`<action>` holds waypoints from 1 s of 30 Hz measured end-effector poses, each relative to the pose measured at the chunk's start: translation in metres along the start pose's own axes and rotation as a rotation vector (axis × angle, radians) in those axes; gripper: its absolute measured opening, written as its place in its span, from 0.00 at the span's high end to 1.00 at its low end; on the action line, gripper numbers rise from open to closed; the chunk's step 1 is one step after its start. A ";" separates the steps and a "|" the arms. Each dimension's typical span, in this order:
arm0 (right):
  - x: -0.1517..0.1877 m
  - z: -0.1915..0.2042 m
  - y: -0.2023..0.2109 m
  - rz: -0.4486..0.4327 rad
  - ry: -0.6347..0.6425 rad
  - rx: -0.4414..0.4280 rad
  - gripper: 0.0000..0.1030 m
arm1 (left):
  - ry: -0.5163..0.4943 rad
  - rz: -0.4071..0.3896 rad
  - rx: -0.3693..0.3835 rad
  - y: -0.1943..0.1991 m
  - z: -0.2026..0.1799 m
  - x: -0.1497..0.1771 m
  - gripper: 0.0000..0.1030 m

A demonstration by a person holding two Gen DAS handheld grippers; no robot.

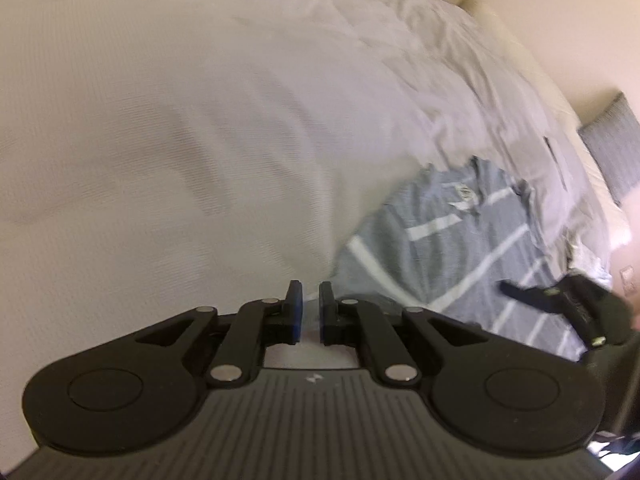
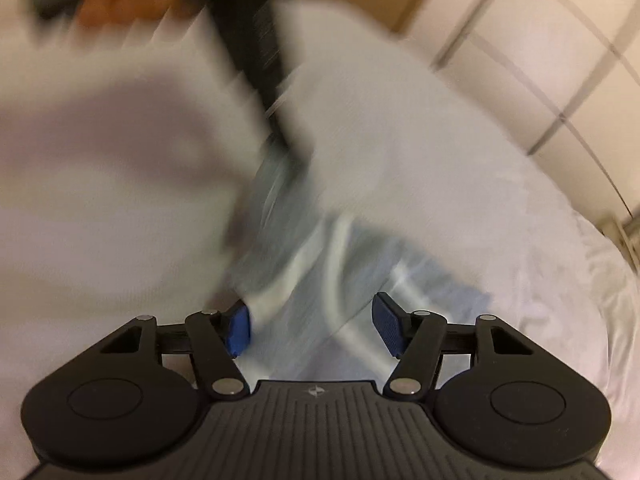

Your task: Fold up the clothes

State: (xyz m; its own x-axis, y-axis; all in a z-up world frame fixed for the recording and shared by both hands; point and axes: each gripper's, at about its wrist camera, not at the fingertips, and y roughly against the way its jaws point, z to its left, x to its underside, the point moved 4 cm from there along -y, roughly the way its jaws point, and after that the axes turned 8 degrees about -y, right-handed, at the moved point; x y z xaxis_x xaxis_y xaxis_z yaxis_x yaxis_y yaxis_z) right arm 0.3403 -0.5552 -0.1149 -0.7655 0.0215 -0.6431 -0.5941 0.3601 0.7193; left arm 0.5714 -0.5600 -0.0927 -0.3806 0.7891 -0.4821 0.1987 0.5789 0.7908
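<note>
A grey shirt with white stripes (image 1: 448, 240) lies spread on the bed at the lower right of the left wrist view. A large white ribbed garment (image 1: 168, 128) hangs or lies over its left part and fills most of that view. My left gripper (image 1: 311, 312) has its jaws nearly together with a thin edge of cloth between them. My right gripper (image 2: 311, 330) is open above the blurred grey striped shirt (image 2: 320, 248); it also shows at the right edge of the left wrist view (image 1: 560, 300). The white garment (image 2: 120, 160) is blurred.
The bed has a white crumpled cover (image 1: 460, 60). A grey headboard or cushion (image 1: 616, 148) is at the far right. A pale wardrobe with panel lines (image 2: 540, 60) stands beyond the bed. The other handle and a hand (image 2: 120, 4) are blurred at the top.
</note>
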 end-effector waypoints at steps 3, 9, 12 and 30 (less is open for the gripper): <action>0.003 0.002 0.008 0.010 0.013 -0.021 0.37 | 0.026 0.009 0.009 0.003 0.005 0.011 0.88; 0.018 0.023 0.005 0.062 0.075 -0.112 0.37 | 0.066 0.015 0.030 -0.005 0.002 0.026 0.64; 0.016 0.018 -0.003 0.083 -0.050 -0.145 0.41 | 0.099 -0.007 0.060 -0.012 0.000 0.025 0.65; 0.027 -0.043 0.020 0.126 -0.572 -0.401 0.32 | 0.259 -0.132 -0.015 0.038 0.000 0.058 0.79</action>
State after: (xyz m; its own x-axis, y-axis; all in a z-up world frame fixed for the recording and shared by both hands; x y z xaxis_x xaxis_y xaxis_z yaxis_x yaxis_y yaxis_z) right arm 0.2969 -0.5873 -0.1070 -0.6499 0.5662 -0.5070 -0.6392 -0.0463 0.7677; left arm 0.5571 -0.4920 -0.0902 -0.6203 0.6278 -0.4702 0.1195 0.6681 0.7344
